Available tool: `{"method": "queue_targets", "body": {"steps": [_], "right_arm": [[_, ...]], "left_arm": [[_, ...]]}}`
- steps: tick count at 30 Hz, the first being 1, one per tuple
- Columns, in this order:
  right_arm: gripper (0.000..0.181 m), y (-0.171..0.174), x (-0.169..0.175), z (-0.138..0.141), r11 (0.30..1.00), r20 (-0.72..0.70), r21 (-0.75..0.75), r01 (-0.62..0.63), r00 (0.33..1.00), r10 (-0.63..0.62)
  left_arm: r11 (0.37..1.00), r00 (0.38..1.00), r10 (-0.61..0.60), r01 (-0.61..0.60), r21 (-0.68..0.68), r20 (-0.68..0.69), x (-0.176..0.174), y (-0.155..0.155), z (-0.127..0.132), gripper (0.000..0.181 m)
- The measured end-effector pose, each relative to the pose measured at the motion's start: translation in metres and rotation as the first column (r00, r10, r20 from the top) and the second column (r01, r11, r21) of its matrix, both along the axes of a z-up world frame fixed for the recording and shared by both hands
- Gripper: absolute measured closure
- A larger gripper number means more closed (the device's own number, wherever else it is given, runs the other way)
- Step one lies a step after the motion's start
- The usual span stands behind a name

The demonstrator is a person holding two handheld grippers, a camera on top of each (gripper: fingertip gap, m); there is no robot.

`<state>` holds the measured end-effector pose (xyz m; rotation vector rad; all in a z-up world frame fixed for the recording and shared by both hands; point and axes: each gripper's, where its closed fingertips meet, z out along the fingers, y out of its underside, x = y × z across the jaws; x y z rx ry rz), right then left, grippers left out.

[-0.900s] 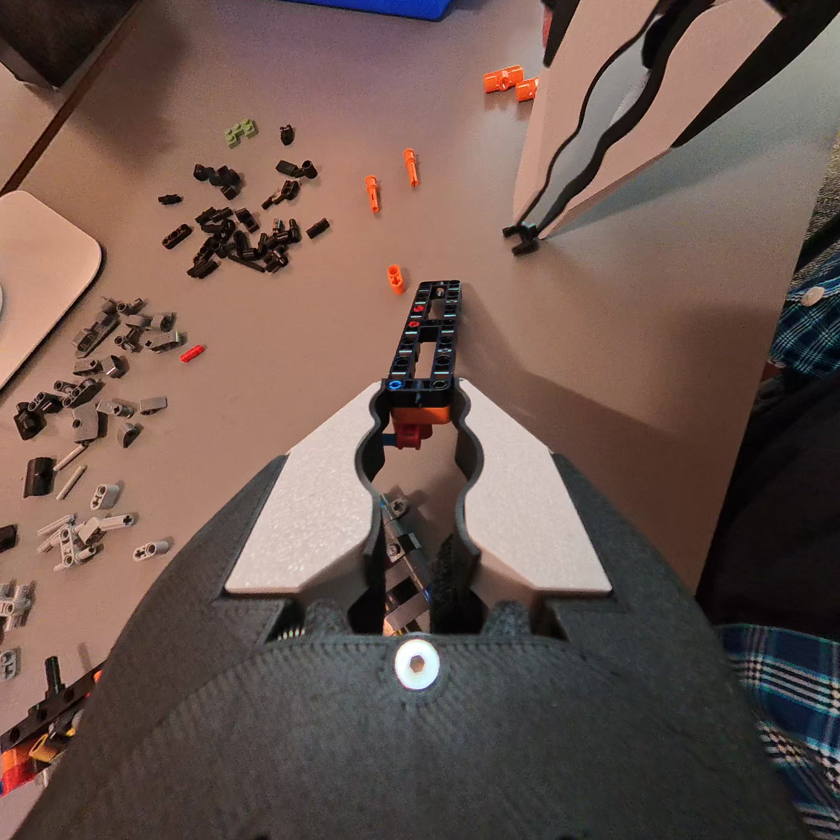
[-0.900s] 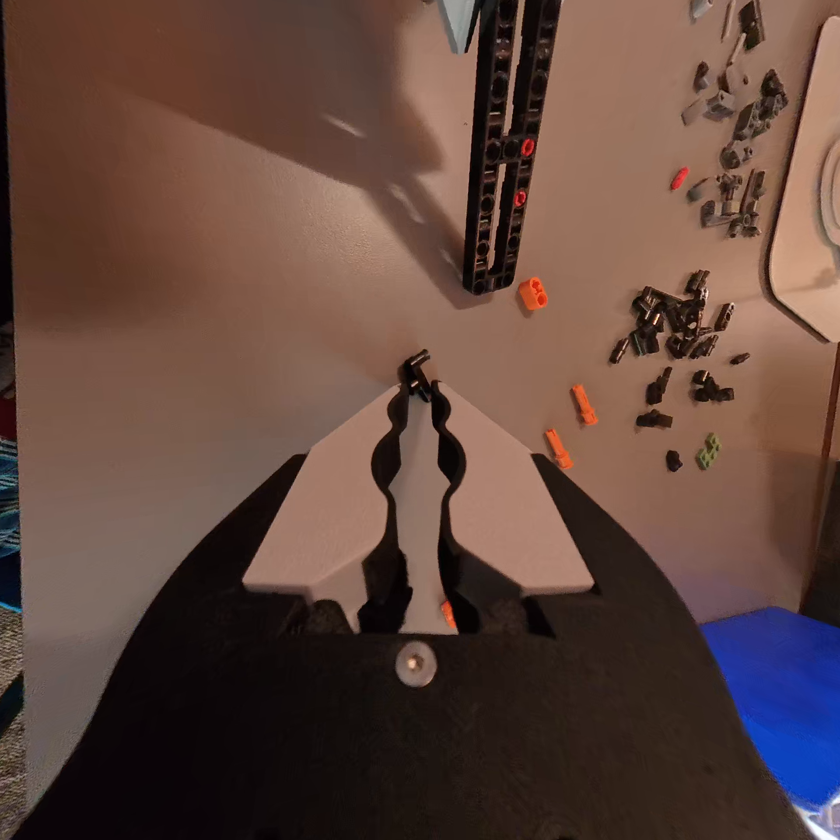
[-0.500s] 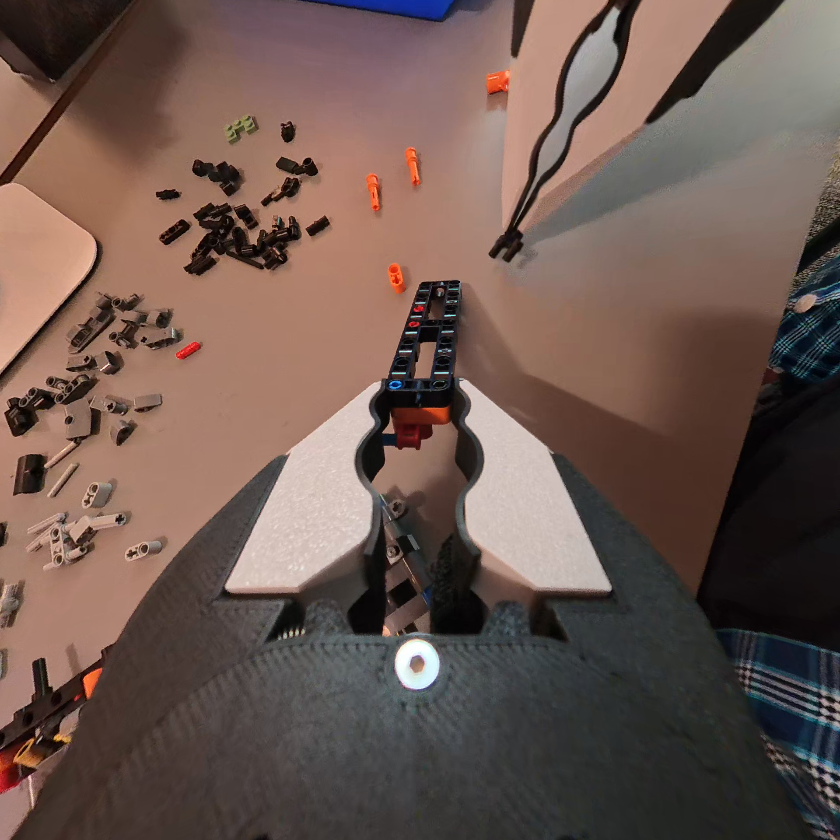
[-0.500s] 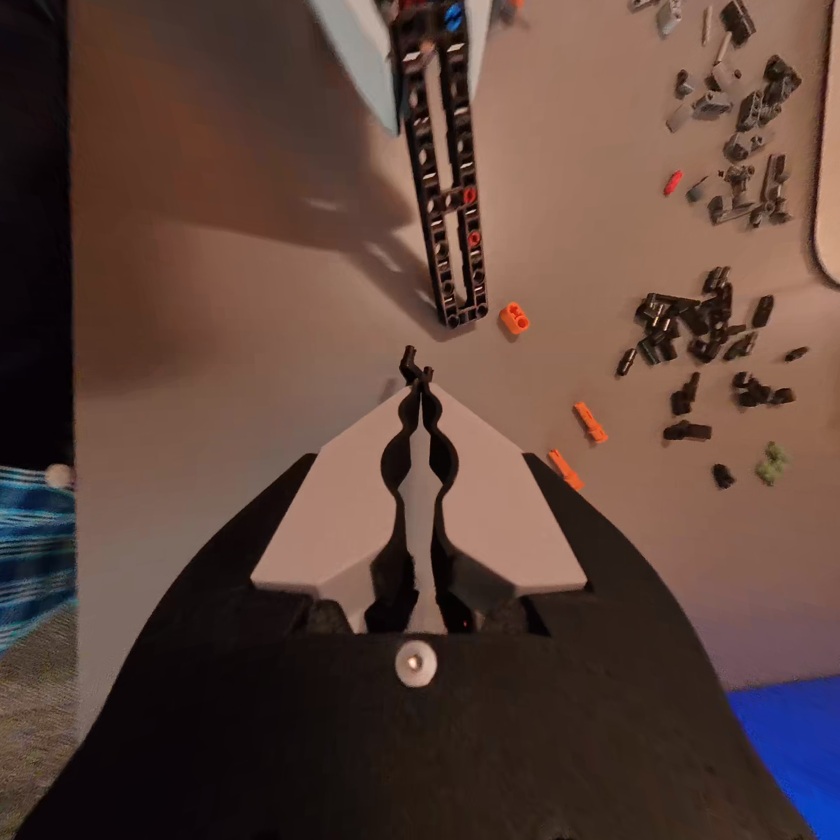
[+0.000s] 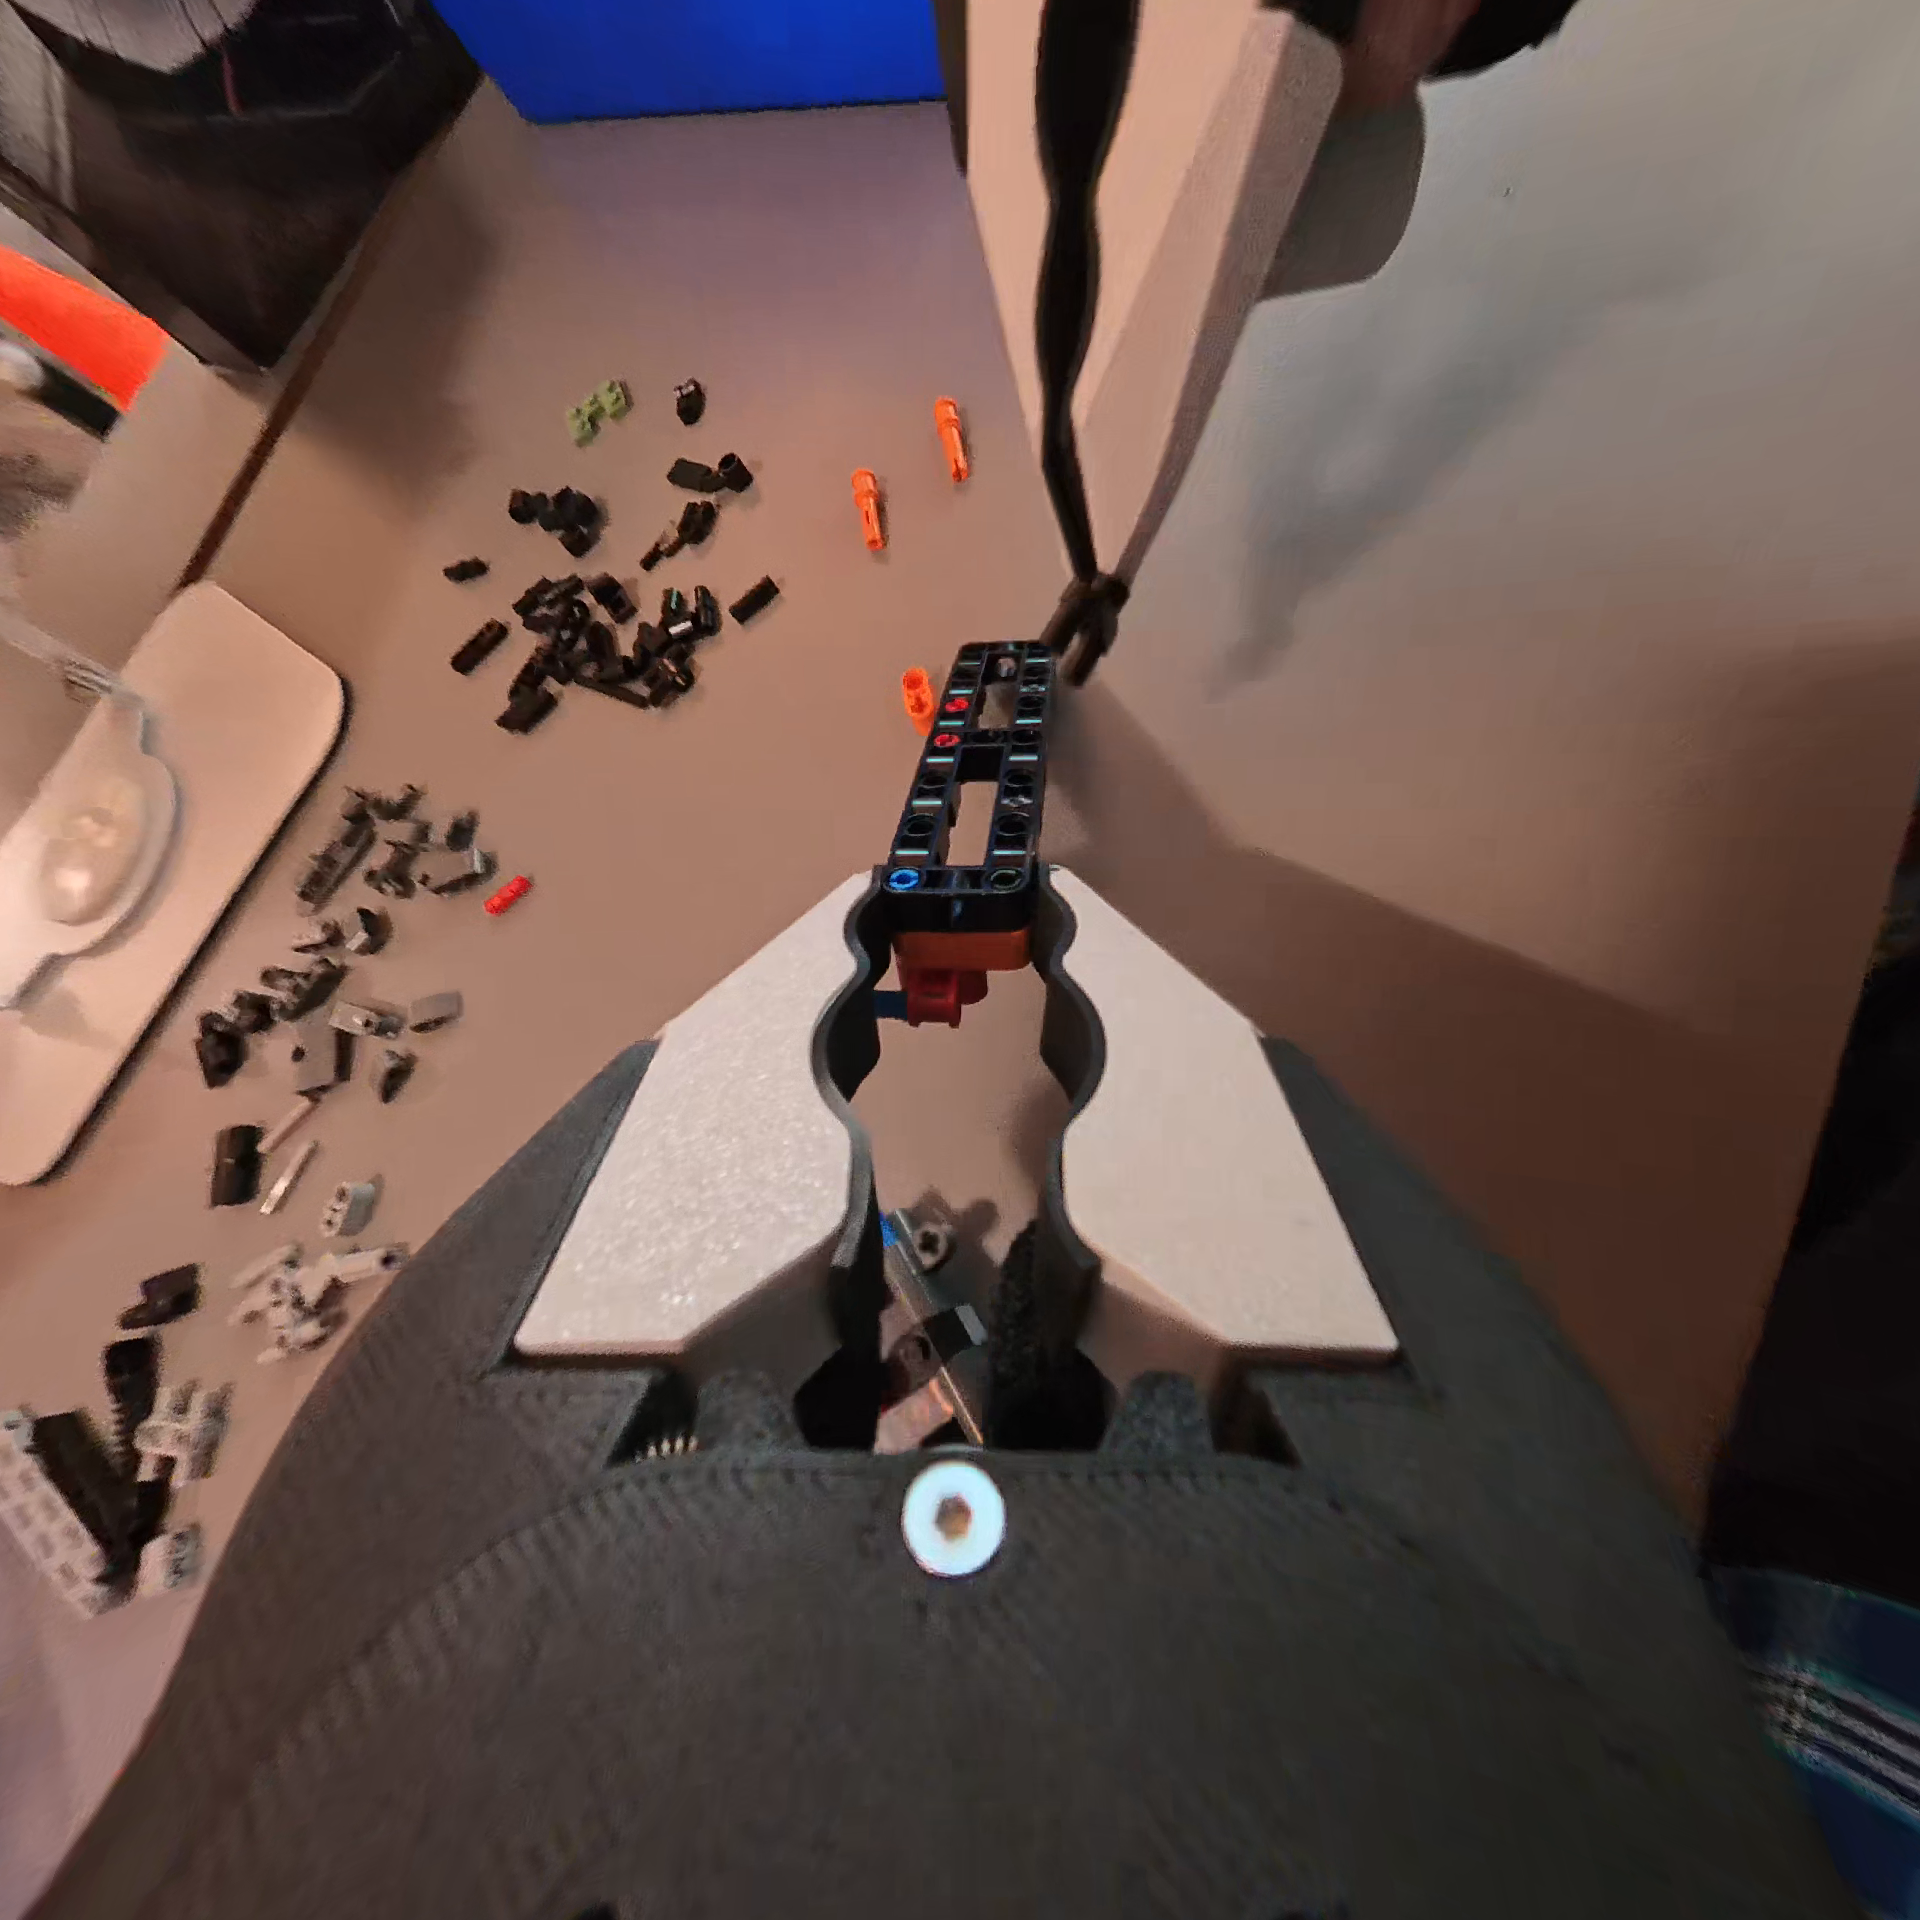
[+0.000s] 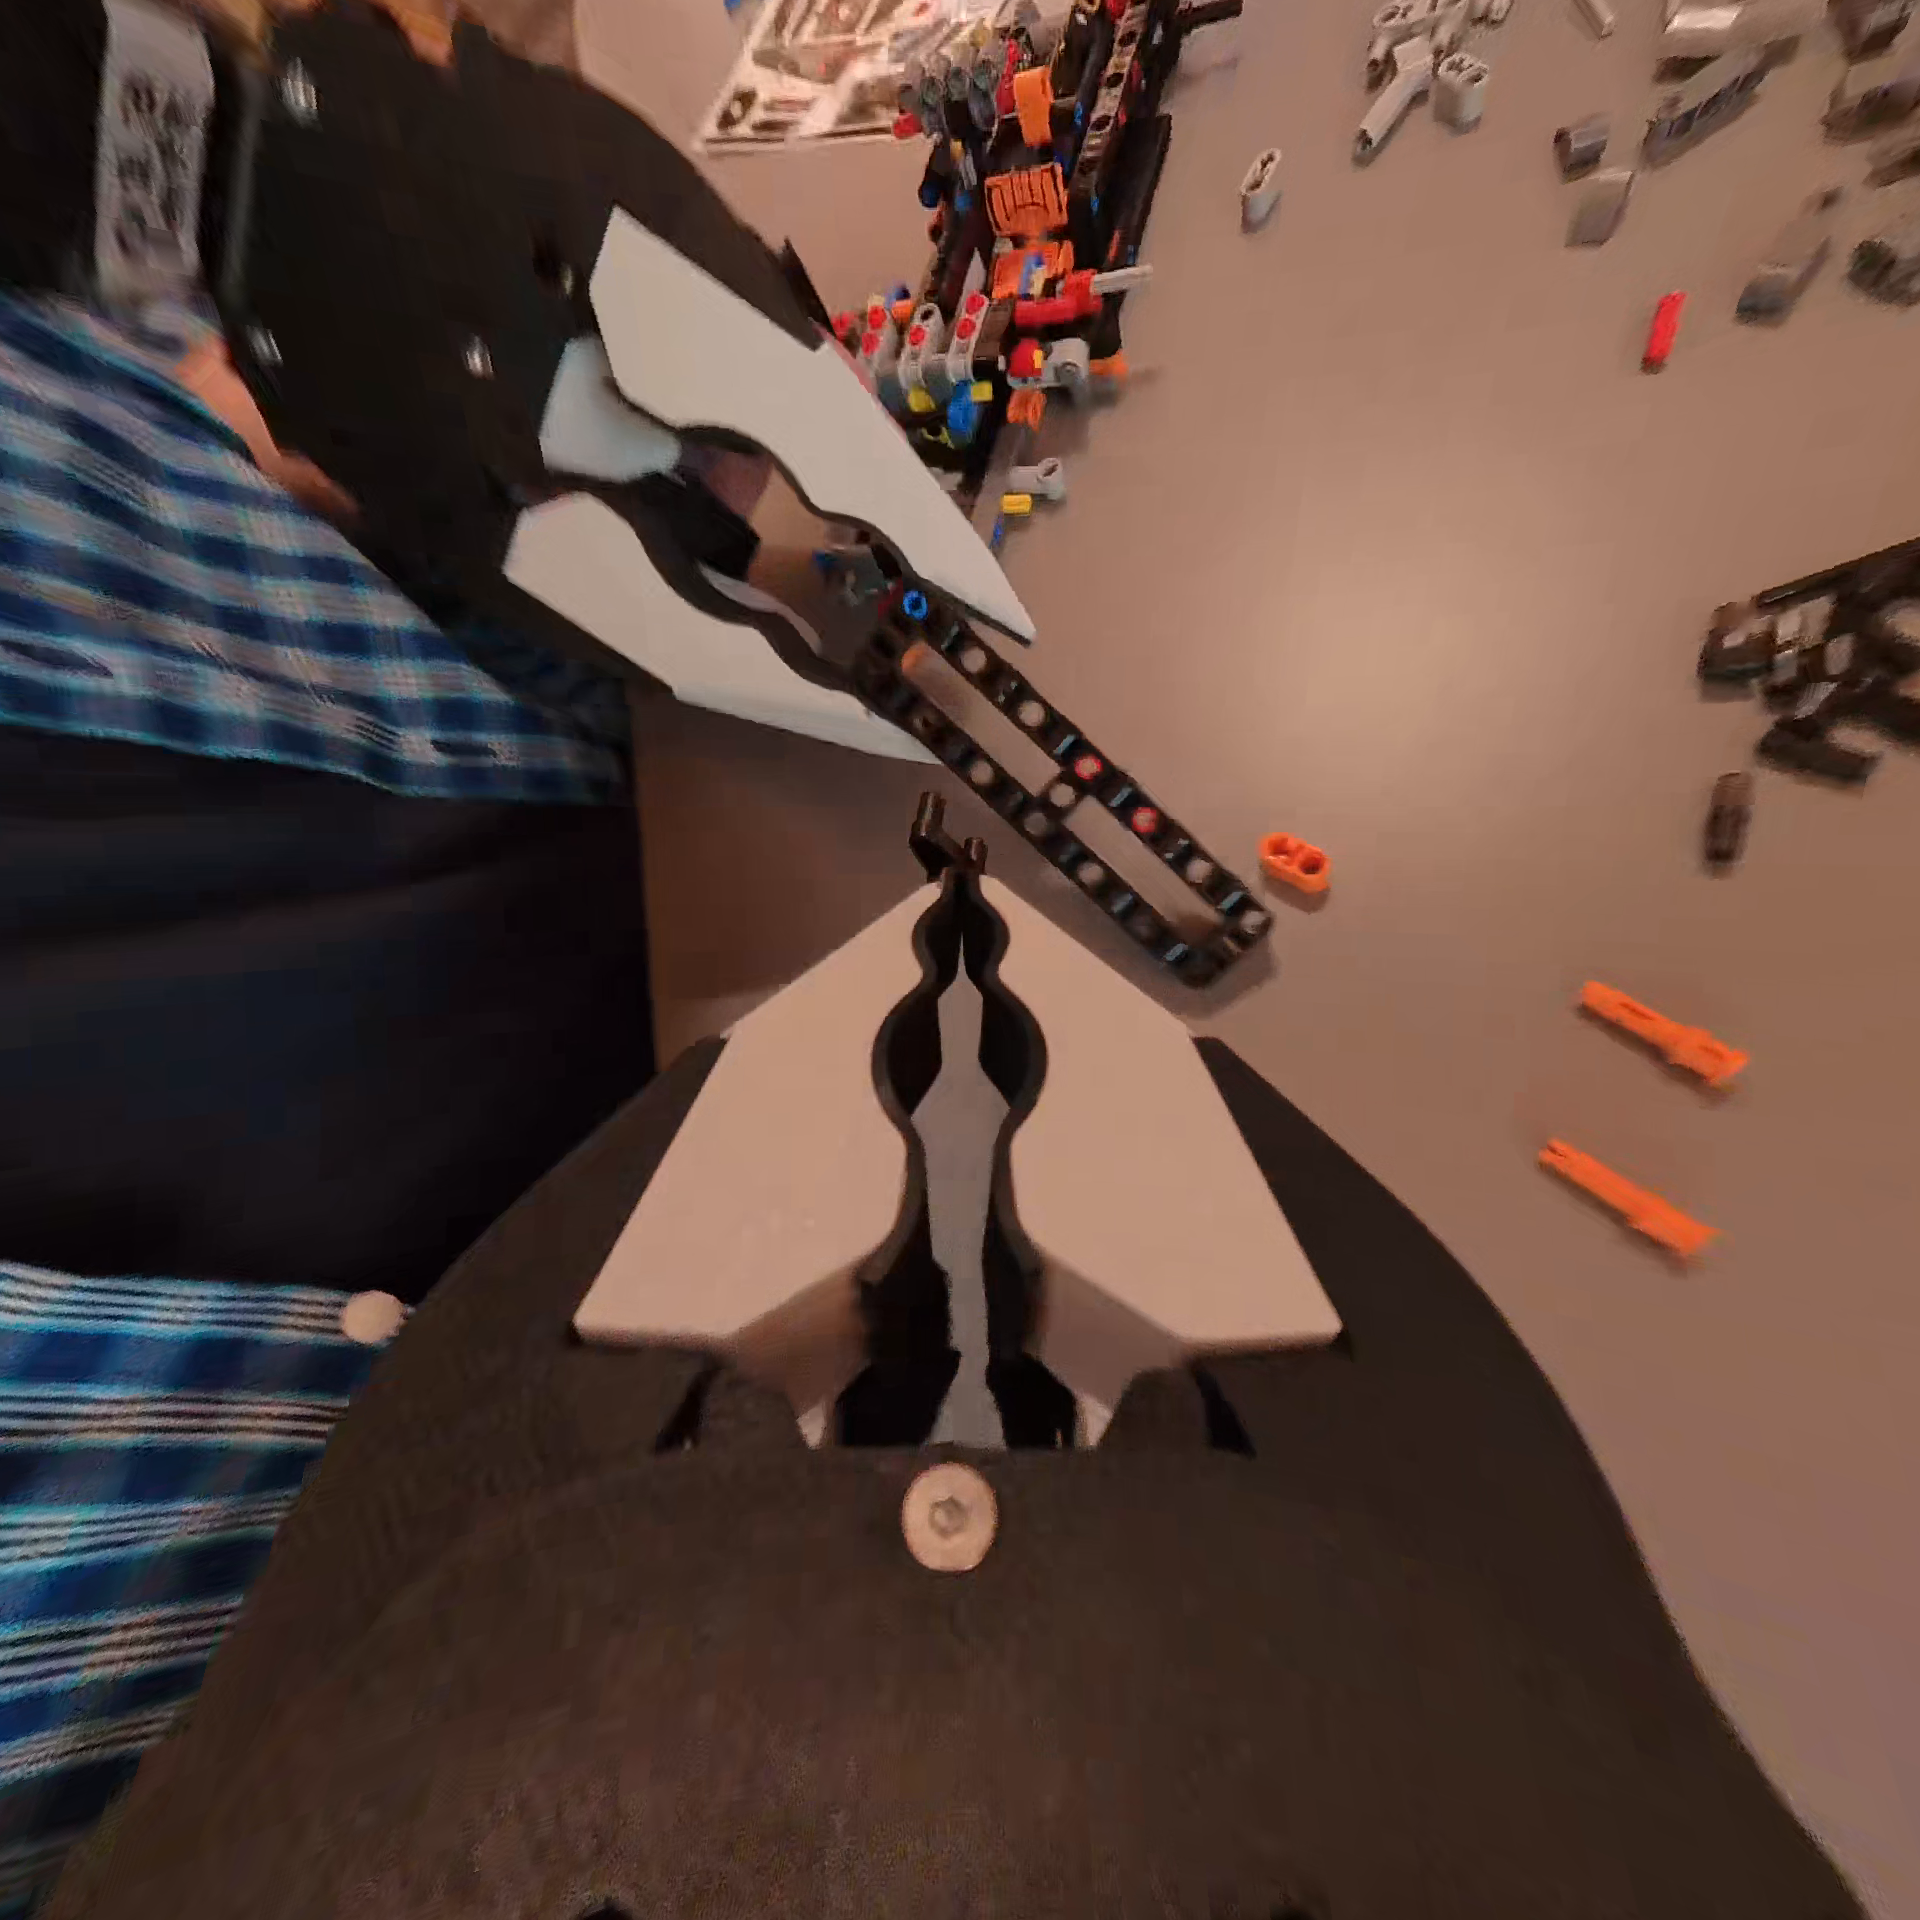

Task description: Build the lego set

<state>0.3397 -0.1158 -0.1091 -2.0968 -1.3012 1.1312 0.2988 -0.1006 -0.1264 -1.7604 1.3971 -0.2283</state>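
Mid-build: left gripper [image 5: 958, 914] pinches black frame [image 5: 971, 769], right gripper [image 6: 951, 868] pinches small black connector [image 6: 943, 836] unattached beside it; loose pieces [image 5: 603, 623] remain, partial model [image 6: 1023, 260] unfinished.

A plain tabletop [image 5: 1455, 727] in a warm beige-brown fills both views, lit from above so that soft, dark shadows fall across it. At its far edge in the left wrist view sits a bright blue box [image 5: 707, 52], with a dark, blurred object [image 5: 208, 156] beside it at the corner. A pale, rounded flat base [image 5: 208, 831] rests on the tabletop at the left. Beyond the tabletop's near edge everything is dim.
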Motion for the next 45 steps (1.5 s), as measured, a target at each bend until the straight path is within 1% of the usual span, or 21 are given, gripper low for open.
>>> {"method": "queue_targets", "body": {"steps": [3, 8, 11, 15, 21, 28, 34, 39, 42, 44, 45], "right_arm": [[0.181, -0.003, -0.01, 0.004, 0.99, -0.067, -0.134, 0.051, 0.996, -0.061], [0.181, 0.001, -0.011, 0.005, 0.929, -0.149, -0.333, 0.159, 0.965, -0.218], [0.181, 0.0, -0.007, 0.005, 0.892, -0.174, -0.402, 0.209, 0.939, -0.298], [0.181, -0.004, -0.002, 0.001, 0.846, -0.187, -0.472, 0.248, 0.909, -0.372], [0.181, -0.008, 0.002, -0.004, 0.8, -0.185, -0.521, 0.299, 0.875, -0.448], [0.181, -0.006, 0.007, -0.005, 0.749, -0.174, -0.546, 0.375, 0.824, -0.539], [0.181, -0.003, 0.009, -0.004, 0.724, -0.15, -0.547, 0.422, 0.801, -0.58], [0.181, -0.001, 0.01, -0.006, 0.699, -0.128, -0.568, 0.435, 0.792, -0.597], [0.181, 0.001, 0.013, -0.009, 0.676, -0.103, -0.573, 0.463, 0.778, -0.62], [0.181, 0.004, 0.015, -0.012, 0.658, -0.083, -0.57, 0.492, 0.762, -0.642], [0.181, 0.004, 0.012, -0.01, 0.655, -0.091, -0.582, 0.481, 0.762, -0.641]], "left_arm": [[0.994, 0.998, -0.011, 0.017, 0.106, -0.059, 0.005, 0.003, 0.001, 0.155], [0.975, 0.991, -0.055, 0.08, 0.21, -0.122, 0.016, 0.003, 0.002, 0.155], [0.954, 0.98, -0.088, 0.134, 0.27, -0.176, 0.02, 0.004, 0.003, 0.155], [0.923, 0.965, -0.118, 0.193, 0.334, -0.232, 0.026, 0.001, 0.004, 0.155], [0.881, 0.946, -0.147, 0.258, 0.396, -0.29, 0.03, -0.001, 0.003, 0.155], [0.85, 0.935, -0.131, 0.277, 0.447, -0.331, 0.035, 0.001, 0.004, 0.155], [0.824, 0.922, -0.123, 0.301, 0.48, -0.367, 0.038, 0.003, 0.005, 0.156], [0.784, 0.901, -0.132, 0.349, 0.513, -0.413, 0.039, 0.003, 0.005, 0.156], [0.749, 0.882, -0.139, 0.391, 0.535, -0.45, 0.04, 0.003, 0.006, 0.156], [0.725, 0.871, -0.173, 0.428, 0.54, -0.459, 0.044, -0.002, 0.006, 0.156], [0.719, 0.866, -0.195, 0.446, 0.534, -0.461, 0.047, -0.007, 0.006, 0.157]]}}
